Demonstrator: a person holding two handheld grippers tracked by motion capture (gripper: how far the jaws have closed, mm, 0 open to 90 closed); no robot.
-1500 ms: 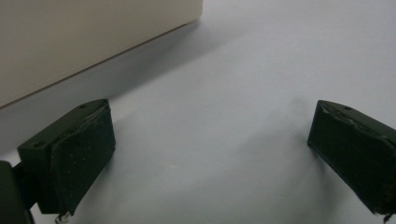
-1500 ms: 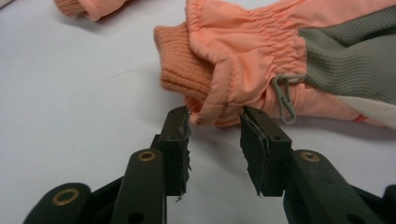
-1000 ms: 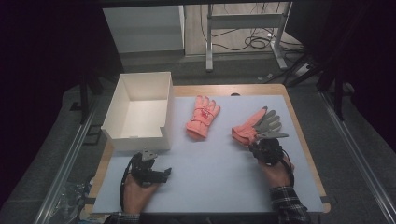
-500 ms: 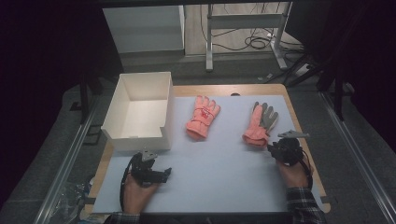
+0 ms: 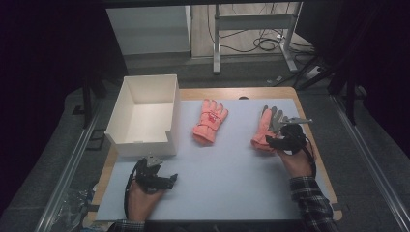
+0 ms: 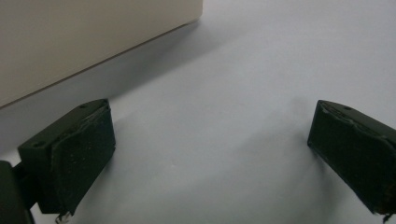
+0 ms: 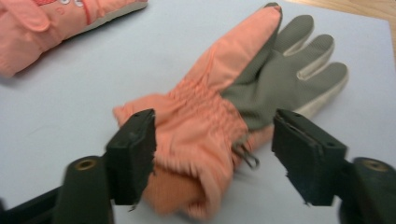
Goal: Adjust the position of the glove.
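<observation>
Right claw spread wide, jaws astride the cuff end of a salmon-and-grey glove, one jaw to either side of the wrist, neither clearly pressing the fabric. Glove lying palm up, flat on the pale blue surface, fingers pointing away from the claw, small metal clip at the cuff near one jaw. From above: same glove at the right side of the surface, right claw at its near end, right hand behind it.

Second salmon glove near the middle, back side up, well apart from both claws. White open box at the left edge.

Left claw also spread wide, holding nothing, low over bare surface just beside the box wall; from above, left claw in the left hand just in front of the box.
</observation>
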